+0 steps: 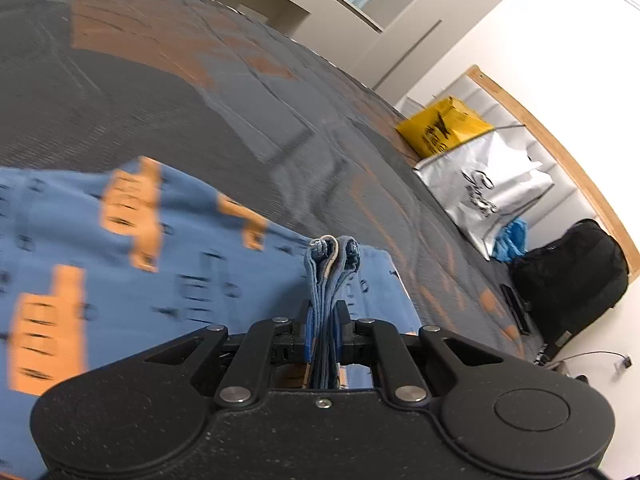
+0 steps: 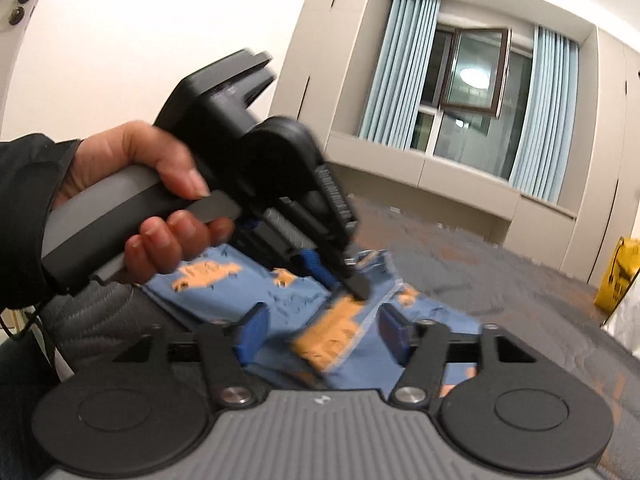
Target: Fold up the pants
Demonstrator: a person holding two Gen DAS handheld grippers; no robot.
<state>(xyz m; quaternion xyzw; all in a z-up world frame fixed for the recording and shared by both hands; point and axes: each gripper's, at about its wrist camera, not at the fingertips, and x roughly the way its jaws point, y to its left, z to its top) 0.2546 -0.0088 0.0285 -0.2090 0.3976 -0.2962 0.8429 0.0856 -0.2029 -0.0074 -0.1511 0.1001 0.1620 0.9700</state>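
In the left wrist view, the left claw (image 1: 322,320) sits at lower centre of the frame, its two blue-padded fingers pressed together on a bunched fold of the blue cotton pants printed with orange vehicles (image 1: 120,248). The gathered edge of the fabric stands up between the fingers in several layers, and the rest of the garment spreads to the left and lower left of the frame over the dark grey bedspread with orange patches (image 1: 168,92). At the right edge of that bedspread lie a yellow paper bag with black print (image 1: 442,126), a silver plastic bag with black lettering (image 1: 486,192) just below it, and a black backpack (image 1: 572,272) lower right.

In the right wrist view, the right claw (image 2: 322,332) stands apart at lower centre, its blue pads (image 2: 254,330) on either side of a raised ridge of the pants (image 2: 332,334); whether the pads touch the cloth is blurred and cannot be told. Above it, in the left half of the frame, the person's left hand (image 2: 160,196) grips the grey handle of the other tool, whose black fingers (image 2: 348,276) pinch the pants near centre frame. A window with pale blue curtains (image 2: 472,88) fills the upper right.
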